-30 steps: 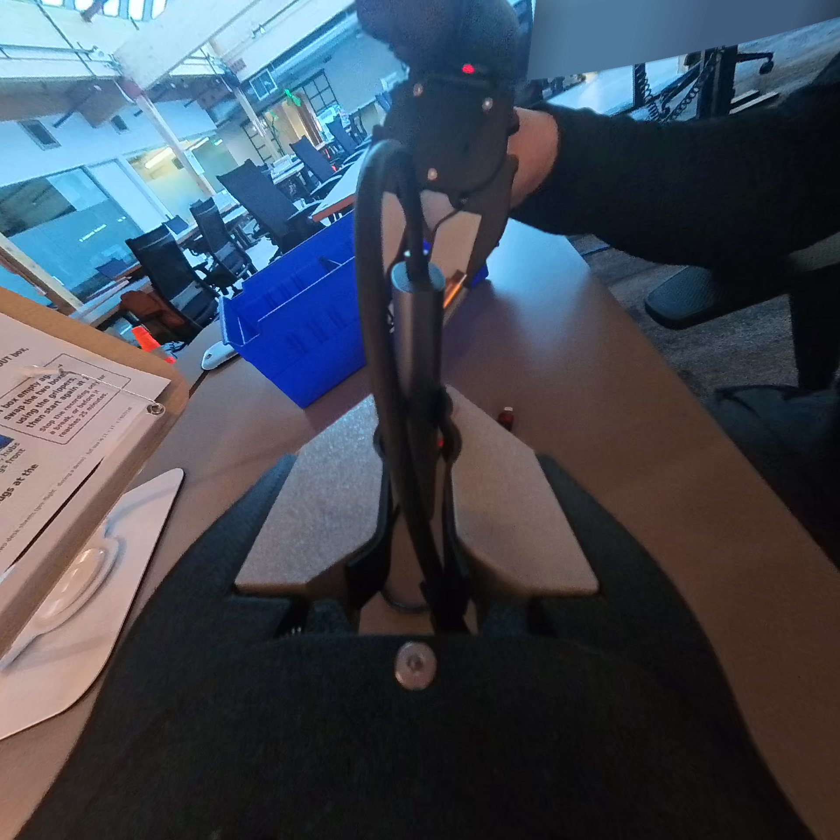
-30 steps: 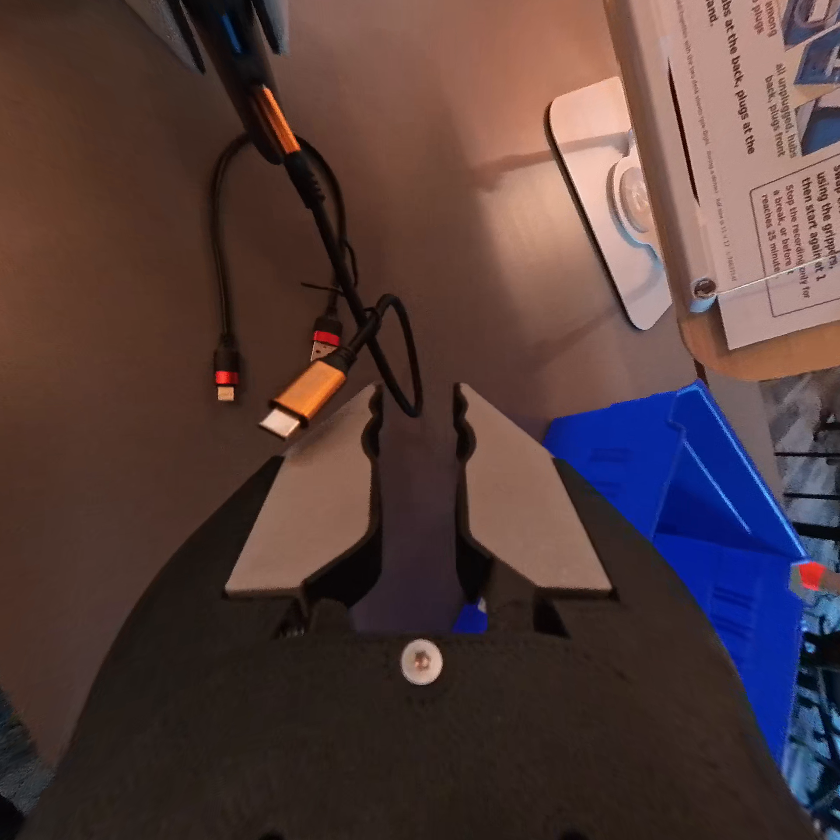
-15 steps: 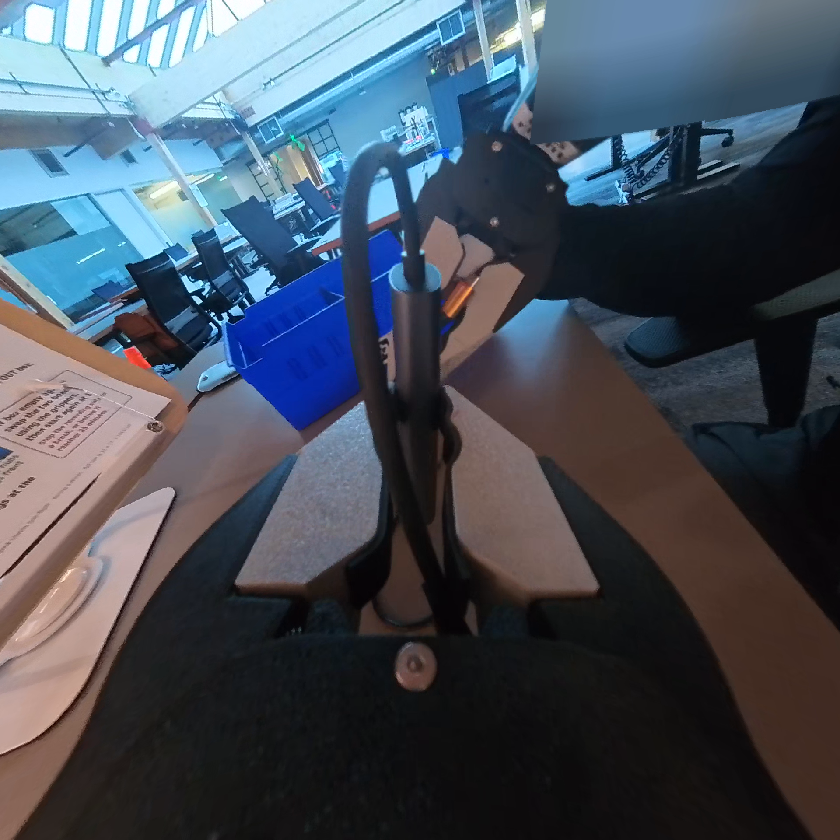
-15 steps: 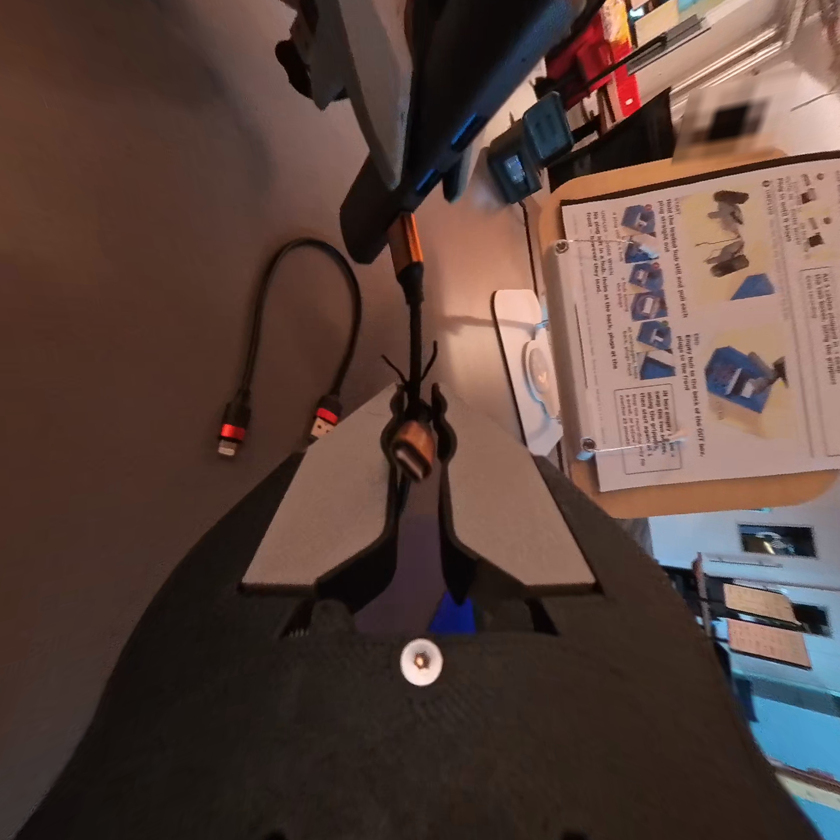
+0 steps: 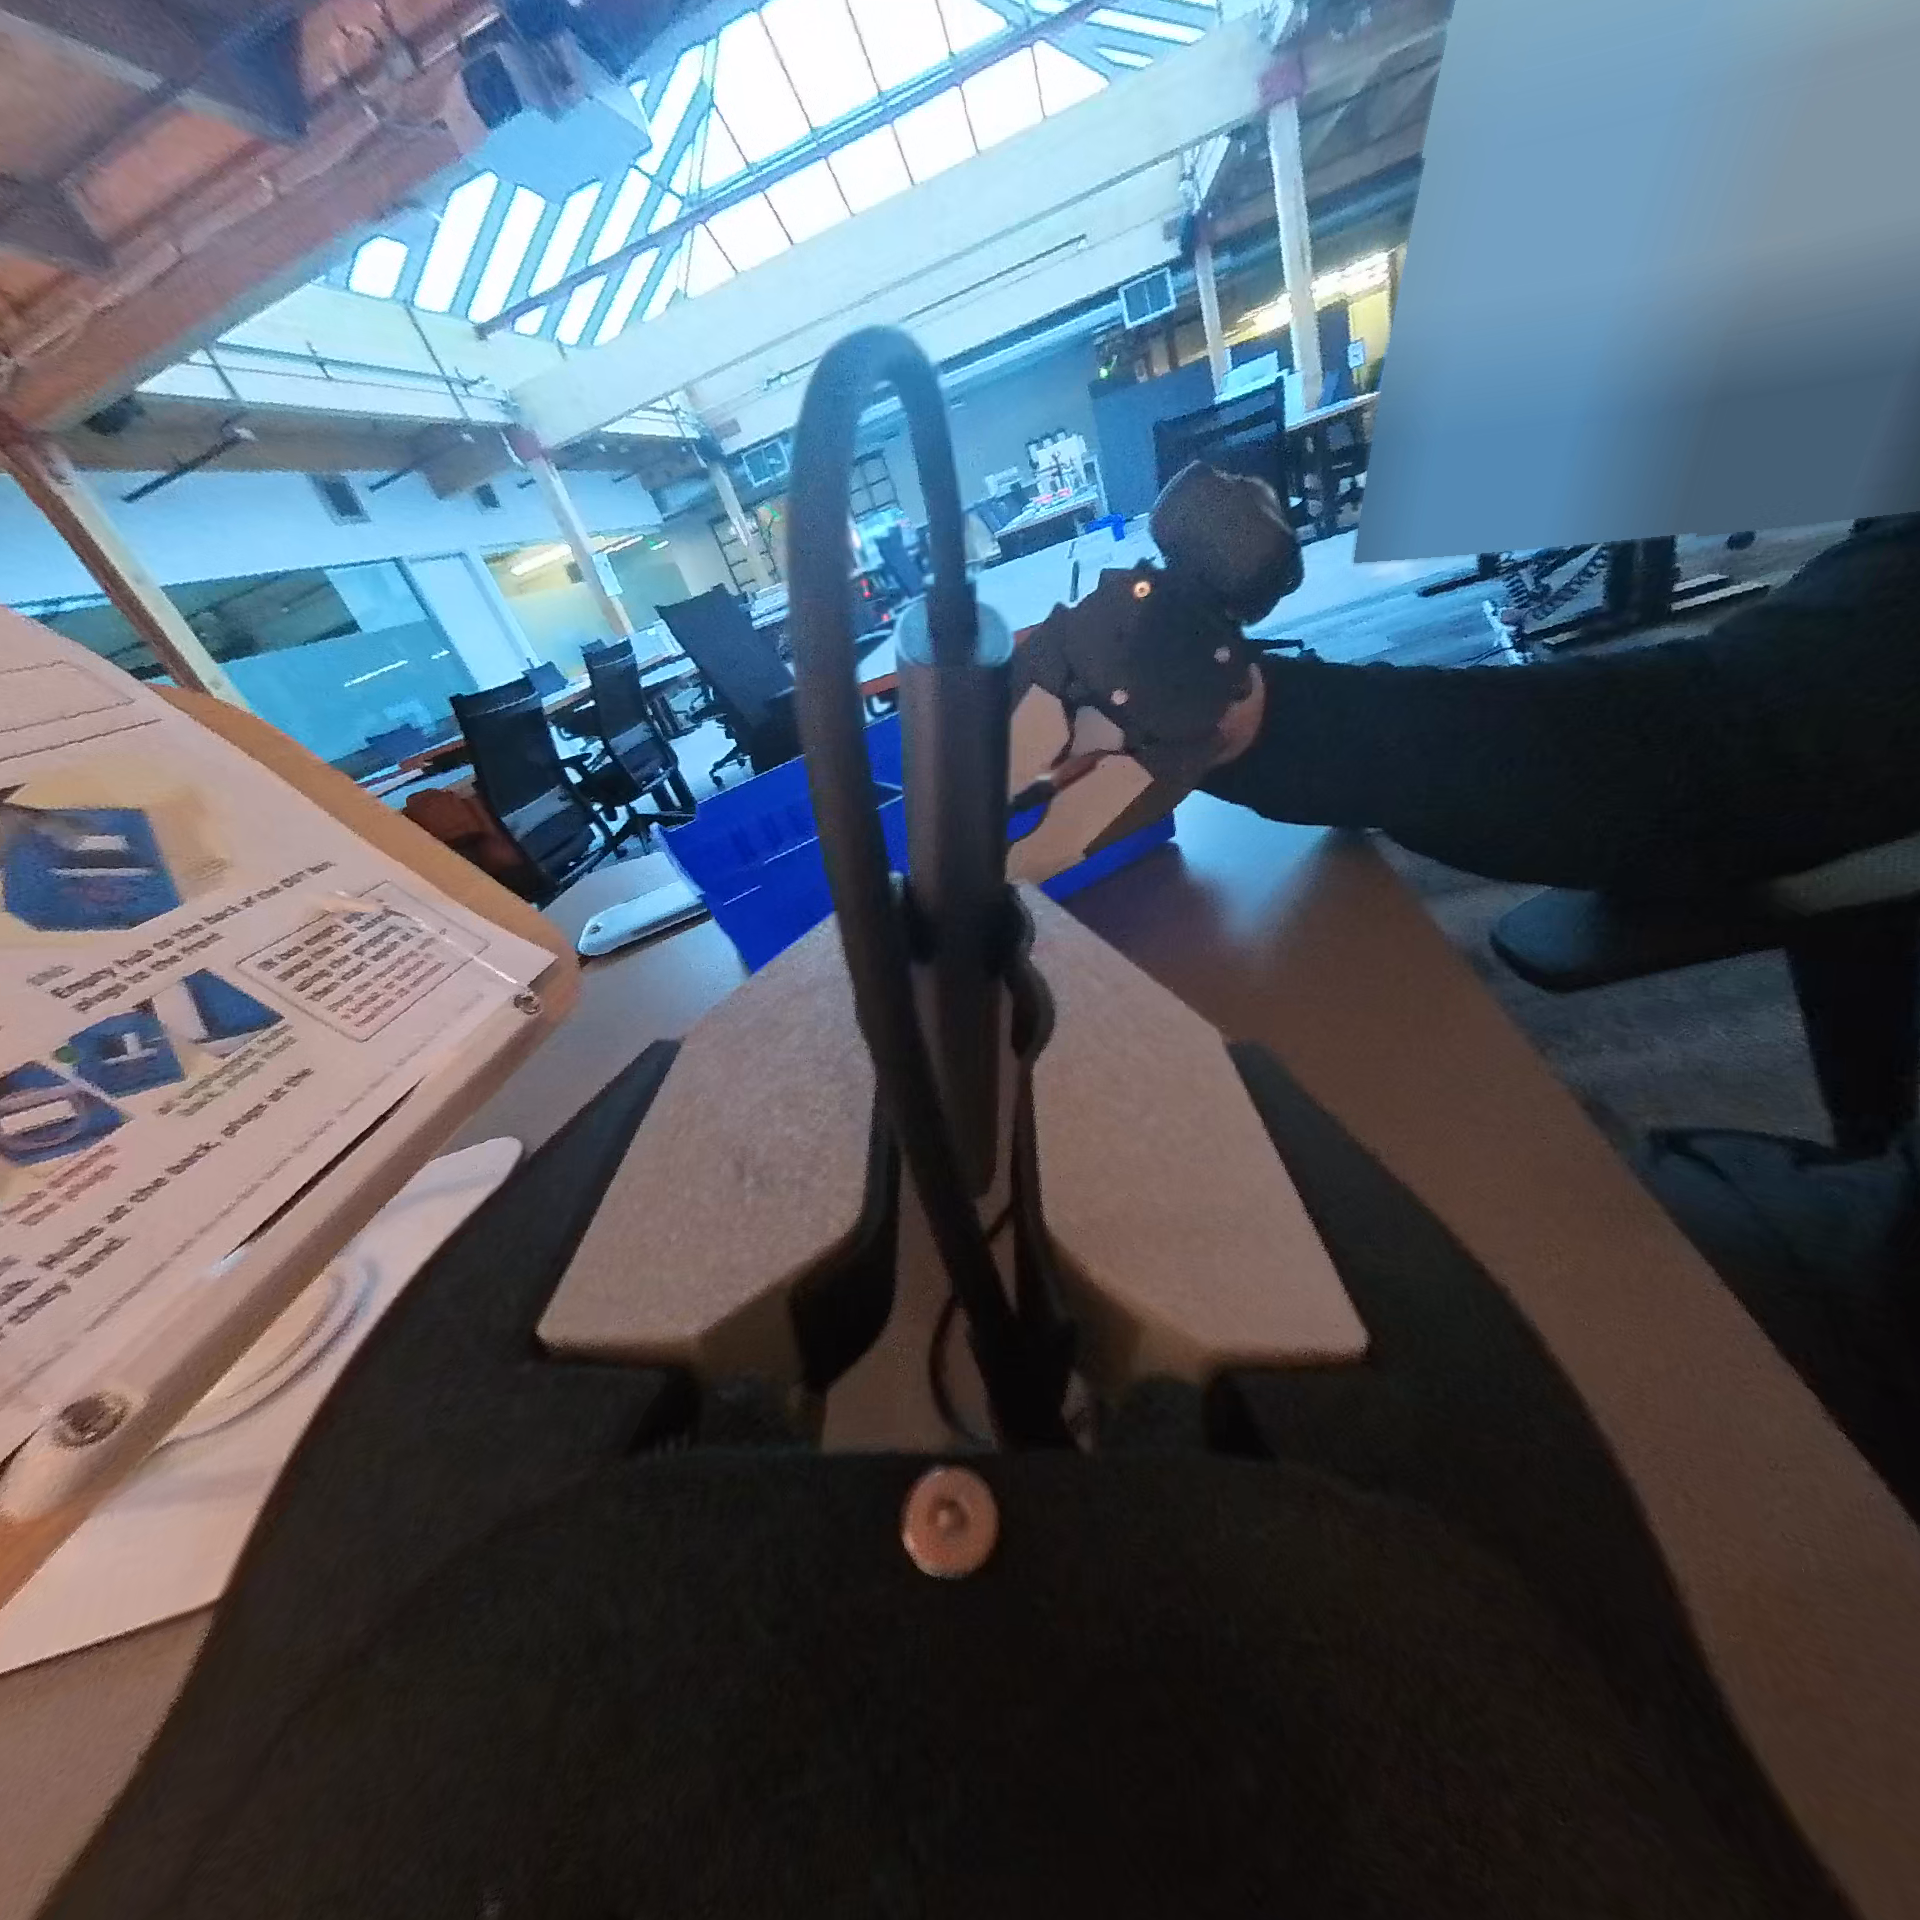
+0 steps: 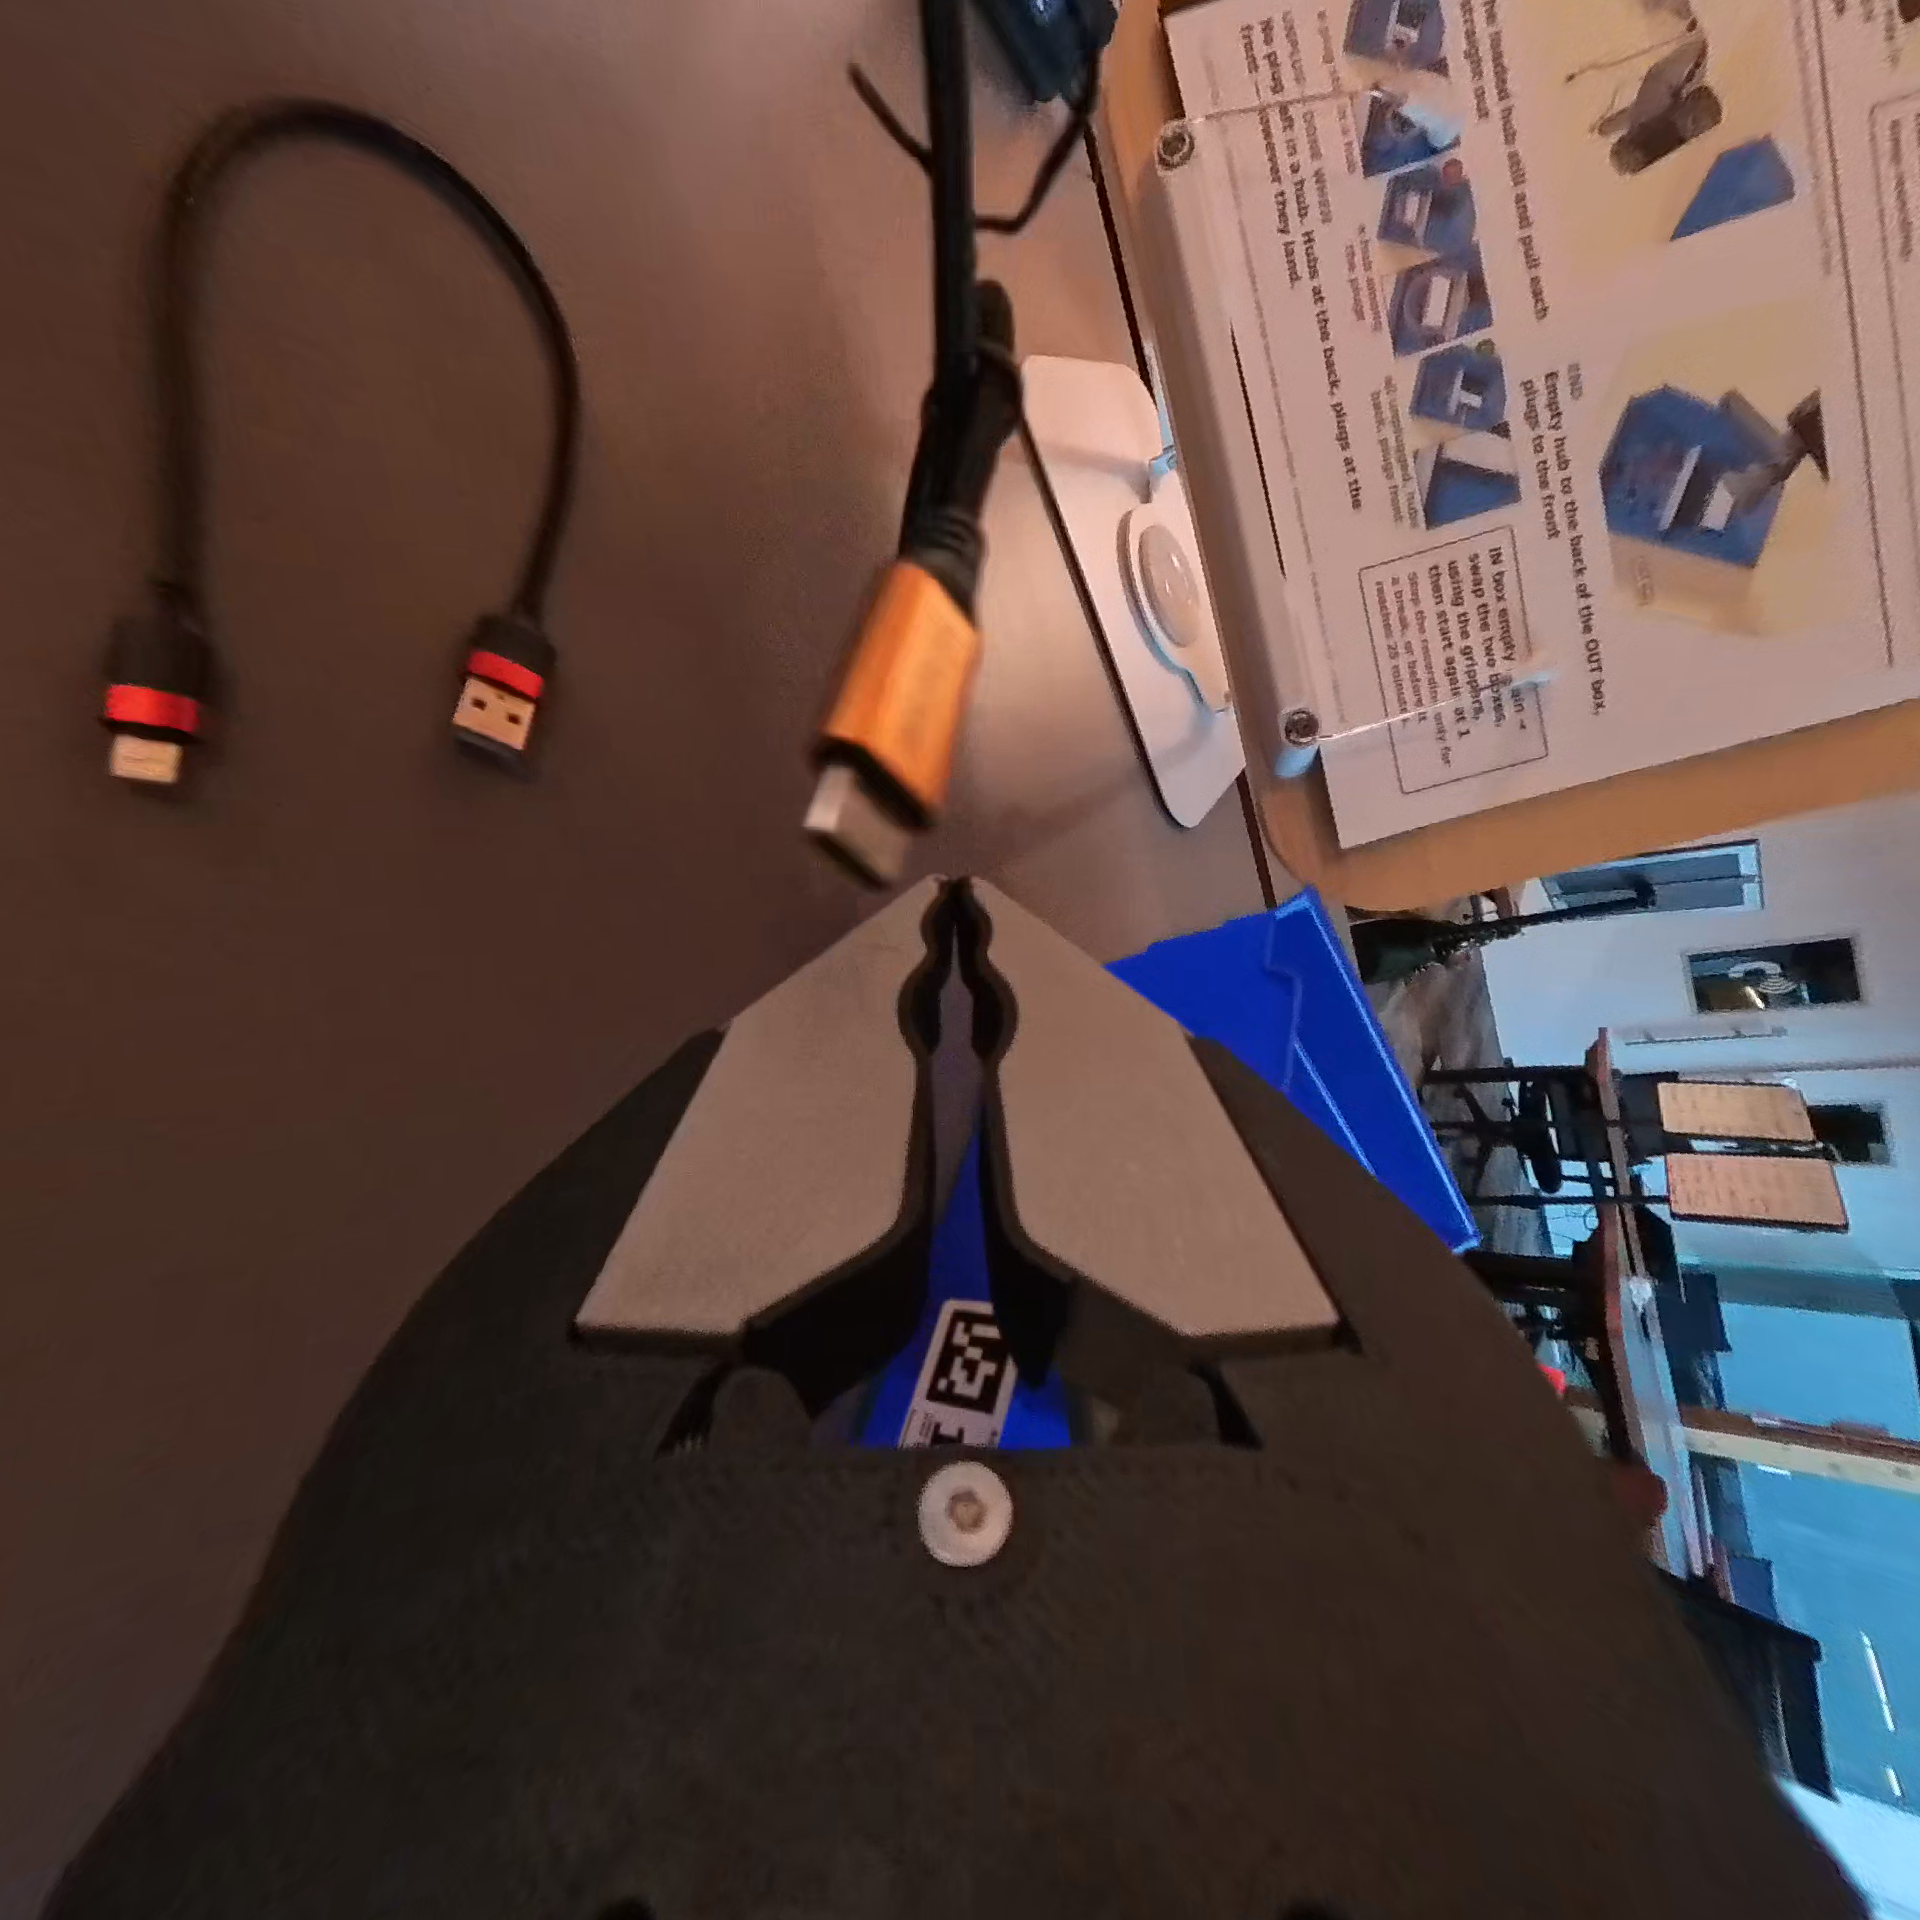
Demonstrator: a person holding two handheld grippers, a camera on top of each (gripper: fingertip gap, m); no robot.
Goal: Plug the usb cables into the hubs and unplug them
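My left gripper [image 5: 961, 914] is shut on a slim grey hub [image 5: 951, 748] and holds it upright above the table. The hub's thick black cable [image 5: 831, 623] arches over its top. My right gripper [image 6: 951, 888] is shut, its tips touching with nothing between them. An orange-shelled plug [image 6: 894, 707] hangs on its black cable just beyond those tips. A short black cable [image 6: 364, 208] with two red-banded plugs [image 6: 504, 686] lies on the brown table to the left. In the left wrist view the right gripper [image 5: 1091, 790] is held by a hand behind the hub.
A blue bin [image 6: 1299, 1039] stands beside the right gripper and also shows in the left wrist view [image 5: 769, 862]. An instruction board [image 6: 1558, 416] on a wooden stand rises at the table's side, with a white flat pad [image 6: 1122, 582] under it. Office chairs stand beyond the table. The grippers' ends are close to 20 cm from one another.
Half a second ago the right gripper held the orange plug between its fingers. Now the plug hangs free in front of the closed tips. The left gripper has tilted upward with the hub.
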